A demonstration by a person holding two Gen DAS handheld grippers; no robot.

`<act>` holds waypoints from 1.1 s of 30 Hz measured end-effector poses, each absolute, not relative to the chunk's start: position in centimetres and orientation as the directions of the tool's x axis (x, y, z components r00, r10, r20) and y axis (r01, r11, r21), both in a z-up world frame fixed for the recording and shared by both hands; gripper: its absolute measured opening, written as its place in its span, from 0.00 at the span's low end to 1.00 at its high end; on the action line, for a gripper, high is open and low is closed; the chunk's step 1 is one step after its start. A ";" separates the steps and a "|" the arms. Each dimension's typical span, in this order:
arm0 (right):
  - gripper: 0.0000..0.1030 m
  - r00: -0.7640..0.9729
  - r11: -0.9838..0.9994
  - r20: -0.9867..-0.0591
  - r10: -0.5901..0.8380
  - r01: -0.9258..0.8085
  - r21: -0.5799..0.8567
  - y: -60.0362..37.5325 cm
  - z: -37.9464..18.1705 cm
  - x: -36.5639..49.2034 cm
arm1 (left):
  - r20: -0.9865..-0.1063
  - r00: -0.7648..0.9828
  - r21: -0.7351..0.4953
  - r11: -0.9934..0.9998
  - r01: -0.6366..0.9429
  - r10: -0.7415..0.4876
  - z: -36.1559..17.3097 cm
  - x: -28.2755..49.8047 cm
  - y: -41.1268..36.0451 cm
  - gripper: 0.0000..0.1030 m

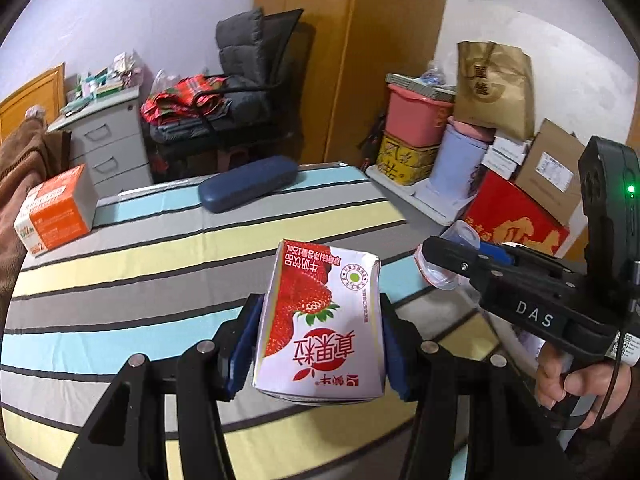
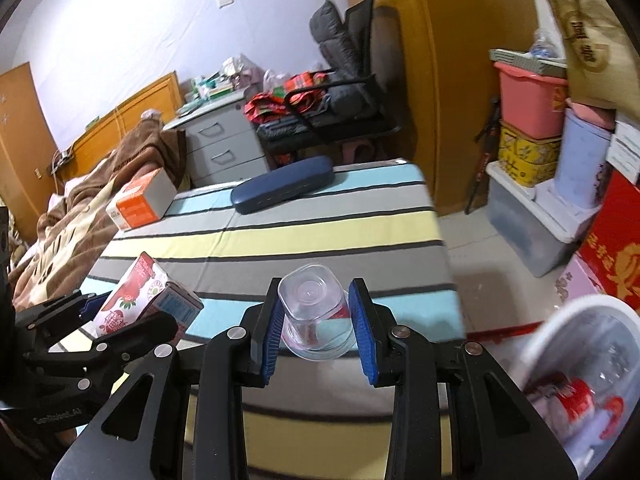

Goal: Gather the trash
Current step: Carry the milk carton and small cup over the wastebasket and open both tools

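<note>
- Two grips going: your left gripper (image 1: 320, 344) is clamping the strawberry milk carton (image 1: 320, 320) above the striped table (image 1: 160, 248).
- Your right gripper (image 2: 316, 332) is pinching a clear plastic cup (image 2: 316, 312); white bin (image 2: 580, 320) sitting right.
- Blue case (image 2: 284, 190) and orange box (image 2: 140, 200) are lying farther back.

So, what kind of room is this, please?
Most likely a bedroom in a home, also used for storage. A bed with a striped sheet and a brown blanket fills the middle, a wooden wardrobe stands behind, and stacked storage boxes line the wall.
</note>
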State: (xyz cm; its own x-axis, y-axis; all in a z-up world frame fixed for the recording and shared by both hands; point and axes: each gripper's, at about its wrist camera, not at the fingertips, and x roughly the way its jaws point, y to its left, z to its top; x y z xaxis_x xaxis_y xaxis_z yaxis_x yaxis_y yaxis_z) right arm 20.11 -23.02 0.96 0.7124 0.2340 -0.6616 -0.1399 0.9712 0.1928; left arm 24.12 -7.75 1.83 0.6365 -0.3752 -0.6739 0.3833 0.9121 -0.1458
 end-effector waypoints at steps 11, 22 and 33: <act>0.33 0.775 0.982 -0.617 0.136 -0.022 0.190 -28.3 2.7 15.6 | -0.648 0.615 -0.121 0.858 0.499 -0.449 3.6 20.6 -14.4 0.55; 0.33 0.785 0.972 -0.620 -0.005 0.150 0.182 -34.4 2.4 11.6 | -0.652 0.538 -0.128 0.778 0.615 -0.533 3.5 18.3 -21.6 0.56; 0.33 0.738 0.951 -0.668 -0.091 0.263 0.162 -38.6 0.6 9.4 | -0.692 0.459 -0.133 0.723 0.678 -0.557 1.9 17.3 -27.2 0.56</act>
State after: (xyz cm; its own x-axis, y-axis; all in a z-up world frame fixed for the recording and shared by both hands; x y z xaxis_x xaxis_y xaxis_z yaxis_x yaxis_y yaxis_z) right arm 9.36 -38.56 0.63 0.7384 -0.0908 -0.6682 0.2632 0.9511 0.1616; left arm 17.34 -27.20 1.90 0.4590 -0.5573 -0.6919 0.6777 0.7232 -0.1329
